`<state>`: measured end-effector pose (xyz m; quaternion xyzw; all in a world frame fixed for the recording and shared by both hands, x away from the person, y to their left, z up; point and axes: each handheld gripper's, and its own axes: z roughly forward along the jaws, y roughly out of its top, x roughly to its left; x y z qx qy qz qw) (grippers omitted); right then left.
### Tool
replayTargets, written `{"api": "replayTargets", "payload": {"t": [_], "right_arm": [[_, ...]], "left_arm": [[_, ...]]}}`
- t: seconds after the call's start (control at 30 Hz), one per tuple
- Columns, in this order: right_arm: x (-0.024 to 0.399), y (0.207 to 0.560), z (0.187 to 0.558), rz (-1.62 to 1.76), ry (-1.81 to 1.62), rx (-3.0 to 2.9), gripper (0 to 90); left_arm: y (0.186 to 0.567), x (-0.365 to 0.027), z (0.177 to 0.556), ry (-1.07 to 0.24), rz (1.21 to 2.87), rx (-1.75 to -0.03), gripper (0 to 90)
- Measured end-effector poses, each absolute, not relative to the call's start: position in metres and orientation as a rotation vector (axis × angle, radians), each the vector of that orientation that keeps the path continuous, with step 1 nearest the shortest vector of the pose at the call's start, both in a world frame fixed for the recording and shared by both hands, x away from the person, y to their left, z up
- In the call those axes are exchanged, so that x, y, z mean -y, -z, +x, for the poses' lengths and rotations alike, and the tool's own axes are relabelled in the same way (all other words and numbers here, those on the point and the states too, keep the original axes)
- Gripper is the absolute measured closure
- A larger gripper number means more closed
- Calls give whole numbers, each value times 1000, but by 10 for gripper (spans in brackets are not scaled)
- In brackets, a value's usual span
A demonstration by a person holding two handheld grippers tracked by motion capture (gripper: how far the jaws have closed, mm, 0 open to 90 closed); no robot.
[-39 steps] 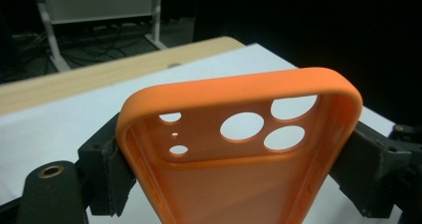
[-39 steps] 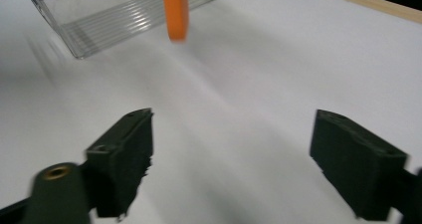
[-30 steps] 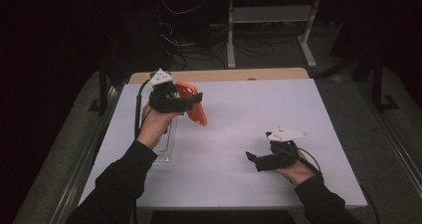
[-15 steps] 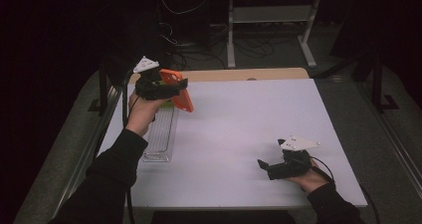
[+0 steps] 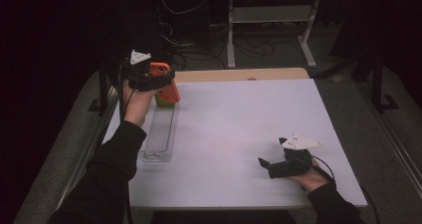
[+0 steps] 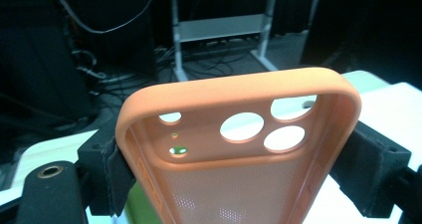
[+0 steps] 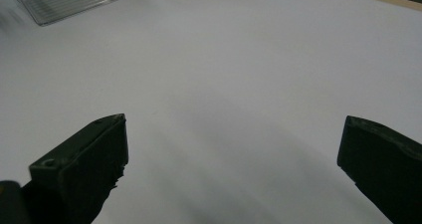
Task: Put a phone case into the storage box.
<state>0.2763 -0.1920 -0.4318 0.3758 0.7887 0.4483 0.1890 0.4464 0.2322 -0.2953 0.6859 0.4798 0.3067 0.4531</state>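
Observation:
An orange phone case (image 5: 169,88) with several camera holes is held above the table's far left corner. My left gripper (image 5: 158,79) is shut on it, and in the left gripper view the black pads (image 6: 112,176) press on the two long sides of the case (image 6: 234,134). A green object (image 5: 160,101) sits just under the case, mostly hidden. Near the front right of the white table (image 5: 249,119), my right gripper (image 5: 272,152) stands open and low. Nothing is between its jaws (image 7: 234,149), just bare tabletop.
A clear ribbed tray (image 5: 160,132) lies along the table's left edge, and its corner (image 7: 74,2) shows in the right gripper view. Beyond the table's far edge stand a metal rack (image 5: 271,15) and loose cables on a dark floor.
My left hand has carried the orange case away from me and to the left, toward the far left corner. My right hand has drifted a little to the right and has since kept still.

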Motion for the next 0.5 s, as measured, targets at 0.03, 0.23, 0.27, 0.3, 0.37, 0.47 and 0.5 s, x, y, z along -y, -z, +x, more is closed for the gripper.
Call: {"api": "replayTargets", "payload": {"t": [0.03,0.23,0.27,0.3,0.37,0.47,0.5], "right_arm": [[192,432,276,1073,-1261,-2223,0],[192,430,275,1066,-1262,-2215,0],[192,430,276,1051,-1262,-2210,0],[193,430,275,1055,-1264,-2210,0],[193,430,275,1054,-1264,-2207,0],[193,430,275,1050,-1260,-2208,0],[193,430,275,1048,-1261,-2208,0]], "left_arm": [[296,-233,448,-763,1695,-1194,153],[305,-235,457,-808,1709,-1254,152],[307,-235,459,-809,1716,-1265,152],[309,-235,460,-823,1722,-1270,152],[313,-234,463,-852,1739,-1280,151],[321,-236,468,-876,1748,-1310,150],[323,-236,470,-880,1752,-1318,150]]}}
